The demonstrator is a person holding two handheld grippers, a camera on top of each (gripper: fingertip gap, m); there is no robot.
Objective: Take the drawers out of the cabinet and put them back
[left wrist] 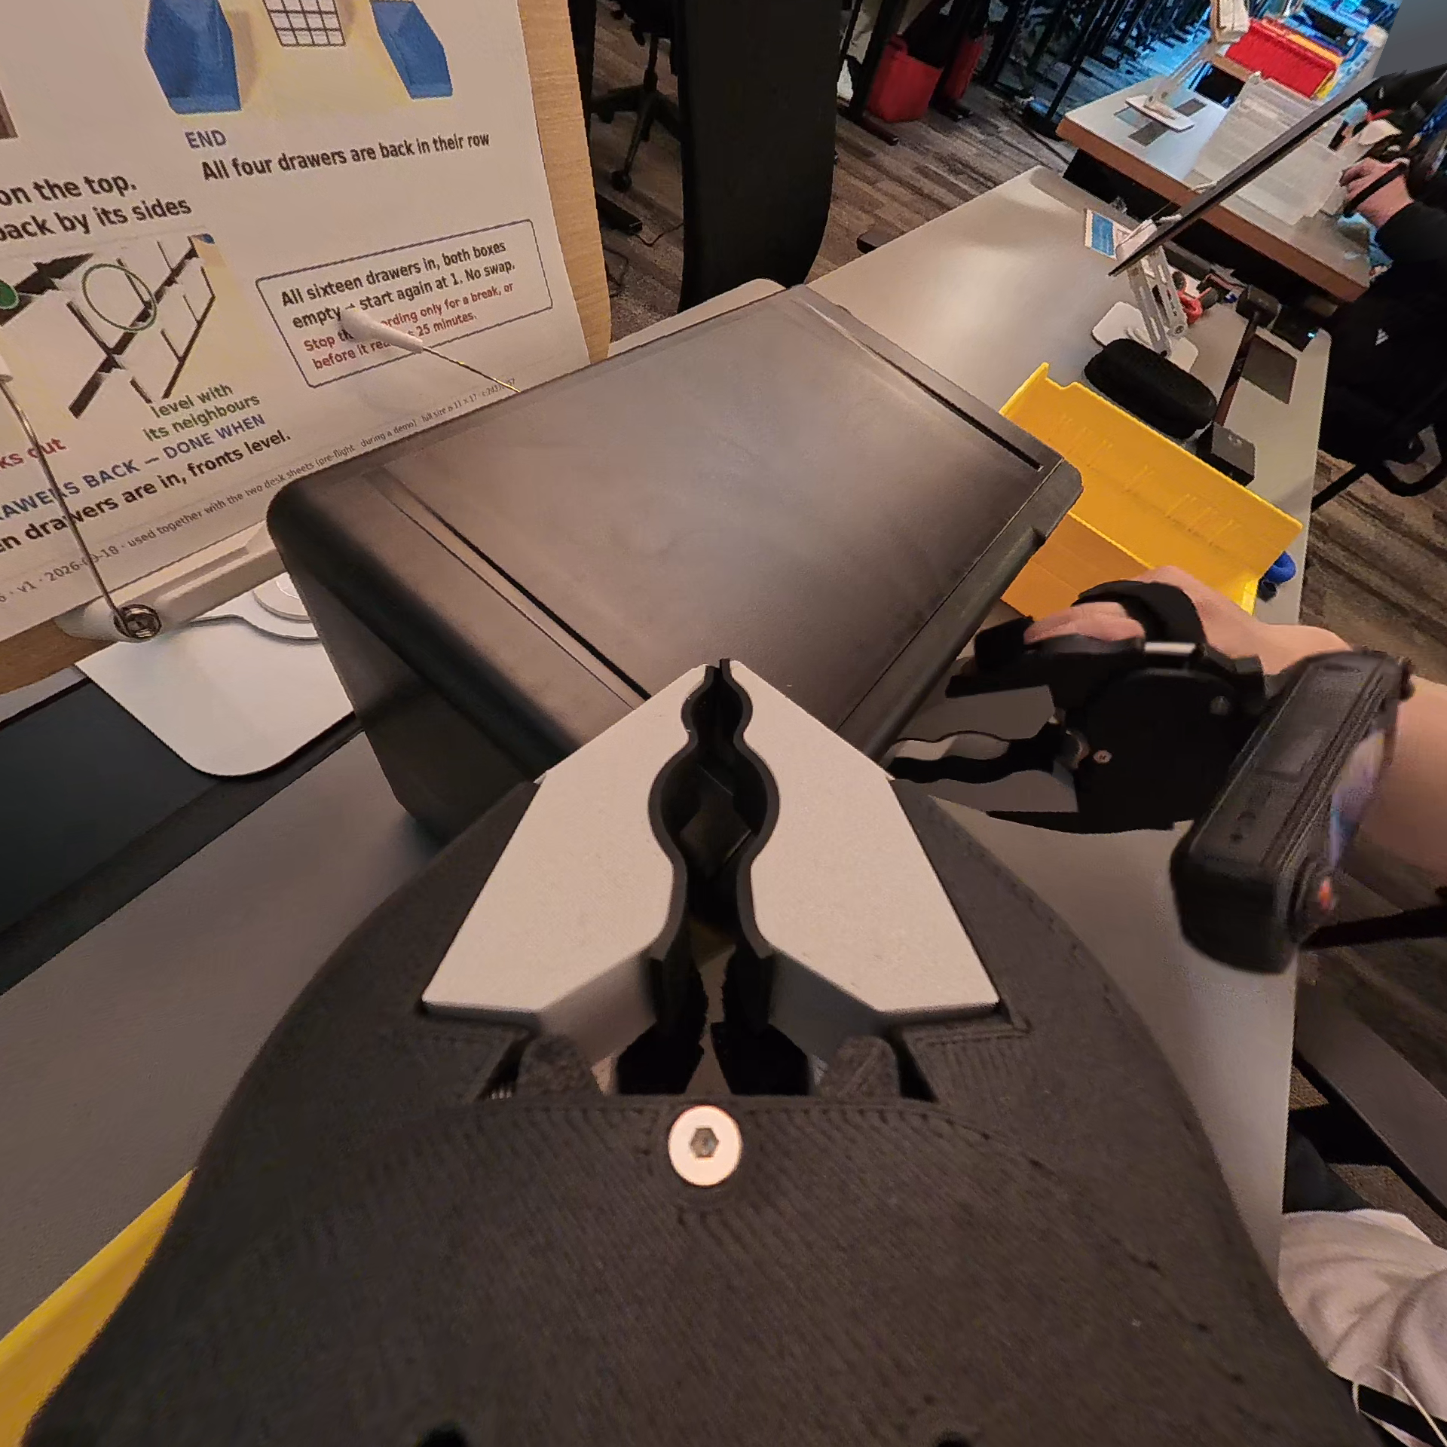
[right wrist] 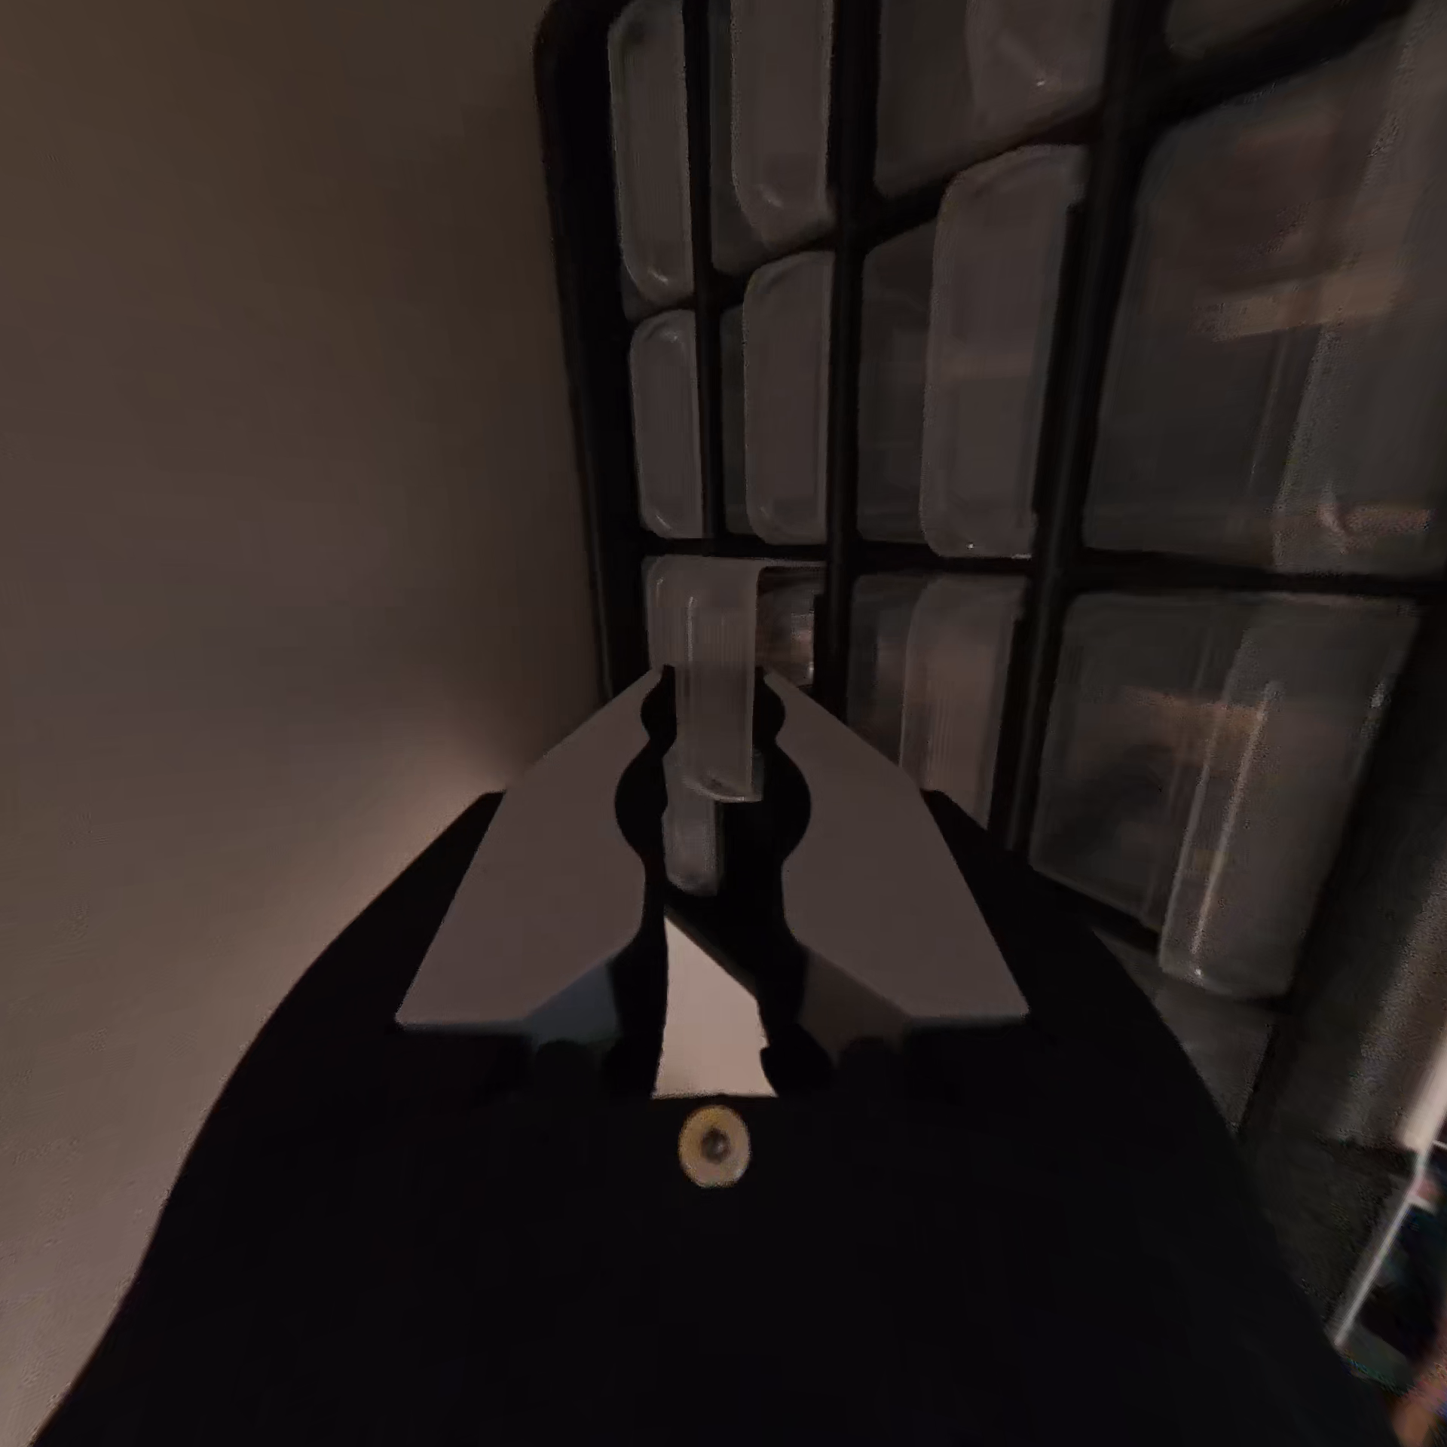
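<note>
A black cabinet (left wrist: 705,485) stands on the table, seen from above in the left wrist view. My left gripper (left wrist: 724,665) is shut and empty, hovering over the cabinet's near top edge. My right gripper (left wrist: 928,728), held in a gloved hand, reaches at the cabinet's front on the right. In the right wrist view the cabinet's frame (right wrist: 842,391) holds several clear drawers. My right gripper (right wrist: 716,677) is shut on the clear handle (right wrist: 716,736) of a corner drawer (right wrist: 783,626) at the frame's edge. How far that drawer sticks out is hard to tell.
A yellow bin (left wrist: 1135,509) sits behind the cabinet on the right. An instruction sheet (left wrist: 235,274) on a stand rises at the left, with a white pad (left wrist: 219,697) below it. A second yellow piece (left wrist: 70,1284) shows at the bottom left. A person sits at a far desk.
</note>
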